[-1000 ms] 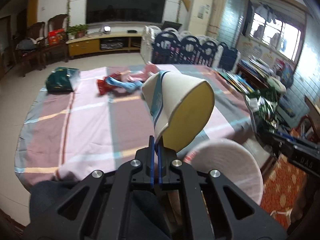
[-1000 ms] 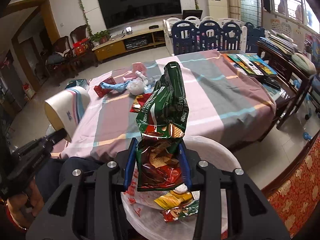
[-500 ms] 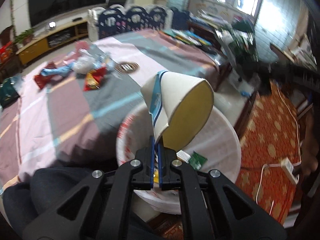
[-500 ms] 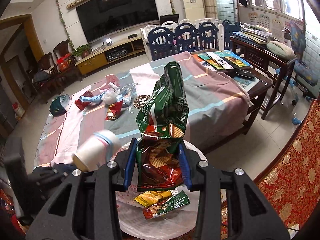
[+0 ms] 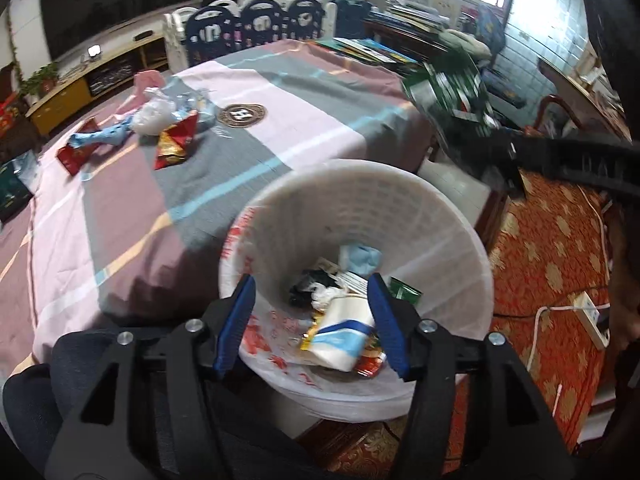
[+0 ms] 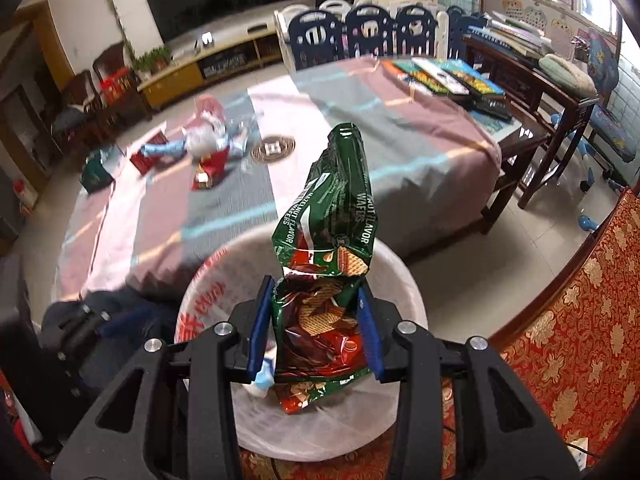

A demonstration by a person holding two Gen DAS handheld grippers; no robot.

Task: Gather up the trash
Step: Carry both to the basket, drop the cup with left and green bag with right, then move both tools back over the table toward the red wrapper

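Note:
My left gripper (image 5: 311, 284) hangs over the white mesh bin (image 5: 400, 200), its jaws opening with nothing pressed between them. A white paper cup with a blue band (image 5: 344, 336) lies below them in the bin on other wrappers. My right gripper (image 6: 314, 286) is shut on a crumpled green wafer wrapper (image 6: 332, 220), which it holds upright above the bin (image 6: 200, 292). The left wrist view shows the same wrapper (image 5: 452, 92) at the upper right. Several loose wrappers (image 5: 160, 128) lie on the far part of the table.
The table wears a striped pink and grey cloth (image 5: 120, 220) with a round coaster (image 5: 242, 114) and books (image 6: 444, 74) at its far edge. A red patterned carpet (image 5: 552, 264) carries a power strip (image 5: 592, 320) and cable. A person's dark-trousered knee (image 5: 44, 400) is beside the bin.
My left gripper swung from over the table to above the bin, then opened and the paper cup fell in. The right gripper came over the bin with the wrapper still held.

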